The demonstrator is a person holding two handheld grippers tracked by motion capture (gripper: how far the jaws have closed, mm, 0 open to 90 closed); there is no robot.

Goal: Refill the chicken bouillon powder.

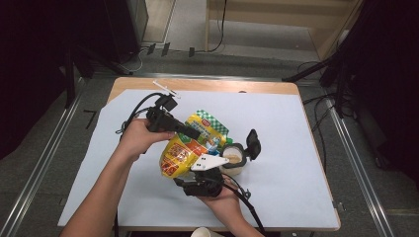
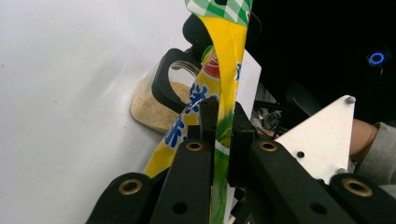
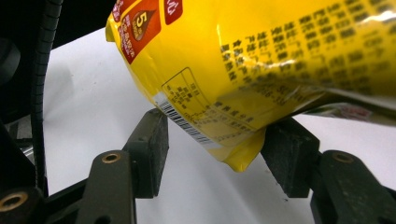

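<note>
High view: the yellow printed plastic snack bag with a green checked top (image 1: 190,143) hangs tilted over the clear plastic jar with a black flip lid (image 1: 236,159), near the middle of the white table cover (image 1: 296,148), with free room on all sides. I judge that pouring into the jar is in hand.

Left gripper view: the left gripper (image 2: 219,126) is closed tight on the bag's upper part.

Right gripper view: the right gripper (image 3: 212,140) stands half open around the bag's bottom corner; whether the pads press it, I cannot tell. Next, the bottom should probably be raised.
</note>
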